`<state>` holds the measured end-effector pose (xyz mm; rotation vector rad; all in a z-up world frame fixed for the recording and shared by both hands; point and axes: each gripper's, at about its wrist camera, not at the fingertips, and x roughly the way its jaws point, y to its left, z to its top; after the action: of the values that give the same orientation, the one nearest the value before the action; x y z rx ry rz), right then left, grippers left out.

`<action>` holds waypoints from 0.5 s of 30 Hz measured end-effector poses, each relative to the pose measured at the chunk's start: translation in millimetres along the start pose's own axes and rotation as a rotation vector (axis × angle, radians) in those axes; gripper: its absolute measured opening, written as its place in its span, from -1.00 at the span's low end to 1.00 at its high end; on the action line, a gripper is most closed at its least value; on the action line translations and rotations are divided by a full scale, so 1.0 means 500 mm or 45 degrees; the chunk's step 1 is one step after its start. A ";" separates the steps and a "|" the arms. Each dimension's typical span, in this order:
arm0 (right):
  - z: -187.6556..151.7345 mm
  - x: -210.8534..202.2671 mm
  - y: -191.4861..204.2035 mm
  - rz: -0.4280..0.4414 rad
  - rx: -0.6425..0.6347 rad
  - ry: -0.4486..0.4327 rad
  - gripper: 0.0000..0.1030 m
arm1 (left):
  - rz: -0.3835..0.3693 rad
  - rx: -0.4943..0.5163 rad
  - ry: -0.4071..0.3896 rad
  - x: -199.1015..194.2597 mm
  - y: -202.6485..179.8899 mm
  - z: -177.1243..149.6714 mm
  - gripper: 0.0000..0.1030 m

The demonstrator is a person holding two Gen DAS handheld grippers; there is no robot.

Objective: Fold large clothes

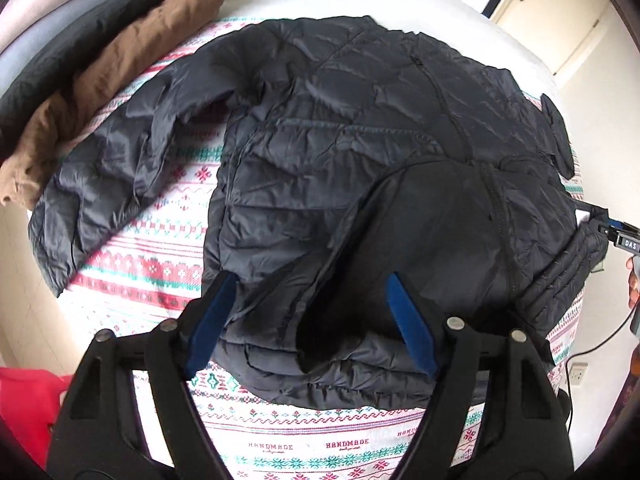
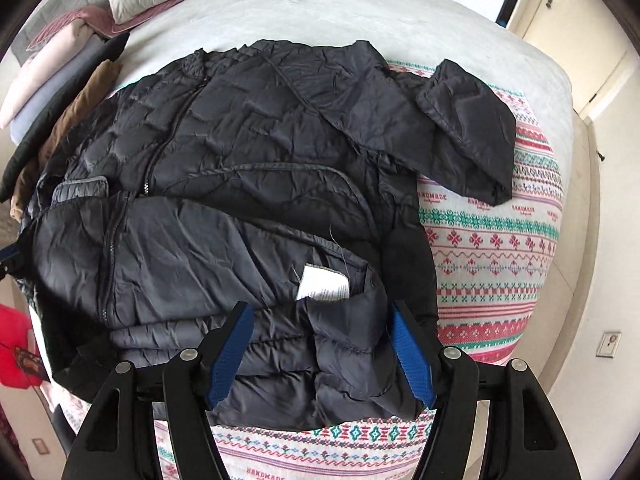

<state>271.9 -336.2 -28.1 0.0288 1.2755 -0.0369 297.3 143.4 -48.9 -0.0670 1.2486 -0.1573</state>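
Observation:
A large black quilted jacket (image 1: pixel 340 152) lies on a patterned cloth (image 1: pixel 160 248) on the bed. One sleeve (image 1: pixel 100 184) stretches out to the left in the left wrist view; the near edge is folded over the body. My left gripper (image 1: pixel 310 280) is open, its blue pads on either side of the folded near edge. In the right wrist view the jacket (image 2: pixel 260 140) shows a white label (image 2: pixel 324 282) and a sleeve (image 2: pixel 468 124) bent out to the right. My right gripper (image 2: pixel 320 308) is open, with the jacket's ribbed edge between its fingers.
Folded clothes, brown (image 1: pixel 112 68) and black (image 1: pixel 80 36), lie along the left of the bed, with pillows and blankets (image 2: pixel 60 60) behind. A red item (image 1: pixel 28 404) sits at the lower left. A door (image 1: pixel 560 12) is at the back right. The right gripper's tip (image 1: pixel 616 236) shows at the right edge.

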 end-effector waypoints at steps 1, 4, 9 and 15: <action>0.000 0.010 -0.007 -0.027 0.029 -0.016 0.36 | 0.028 -0.029 0.014 0.010 0.005 -0.003 0.07; -0.001 0.042 -0.030 -0.050 0.106 -0.036 -0.23 | 0.072 -0.072 0.025 0.016 0.020 -0.022 -0.52; -0.043 0.009 -0.069 0.064 0.155 -0.049 -0.78 | 0.032 0.034 -0.003 -0.052 0.034 -0.098 -0.72; -0.159 -0.085 -0.088 0.079 0.069 -0.112 -0.78 | -0.001 0.164 0.006 -0.099 0.043 -0.225 -0.72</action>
<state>181.5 -376.1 -10.5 0.1121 1.1847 -0.0187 177.1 176.4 -41.3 0.0443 1.2401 -0.2384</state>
